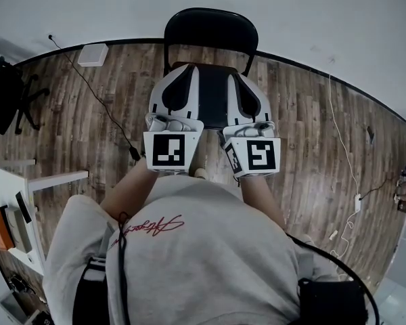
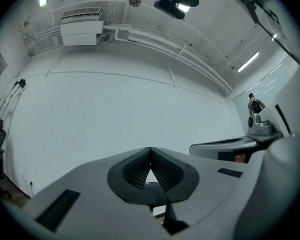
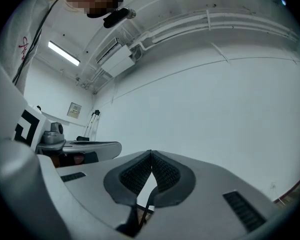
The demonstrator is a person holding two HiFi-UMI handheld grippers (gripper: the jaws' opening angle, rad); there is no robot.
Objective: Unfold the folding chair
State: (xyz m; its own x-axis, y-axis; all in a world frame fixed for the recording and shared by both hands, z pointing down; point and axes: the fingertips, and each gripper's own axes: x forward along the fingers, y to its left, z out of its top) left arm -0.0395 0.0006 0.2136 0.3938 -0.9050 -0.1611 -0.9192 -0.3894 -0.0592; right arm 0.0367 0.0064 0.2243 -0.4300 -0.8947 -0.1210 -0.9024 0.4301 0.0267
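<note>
The black folding chair stands on the wood floor in front of me, its backrest (image 1: pixel 210 28) toward the white wall. Its dark seat (image 1: pixel 214 97) shows between my two grippers. My left gripper (image 1: pixel 191 69) and right gripper (image 1: pixel 235 75) lie side by side over the seat and point at the backrest. In the left gripper view the left gripper (image 2: pixel 150 150) has its ribbed pads meeting at the tips, shut with nothing between them. The right gripper (image 3: pixel 151 153) is shut the same way. Both gripper views look at the bare wall; the chair itself is hidden below the jaws.
A black office chair (image 1: pixel 5 93) stands at the far left. A white desk (image 1: pixel 34 180) with shelves is at the near left. A cable (image 1: pixel 101 103) crosses the floor from the wall. A power strip (image 1: pixel 357 202) and white cords lie on the right.
</note>
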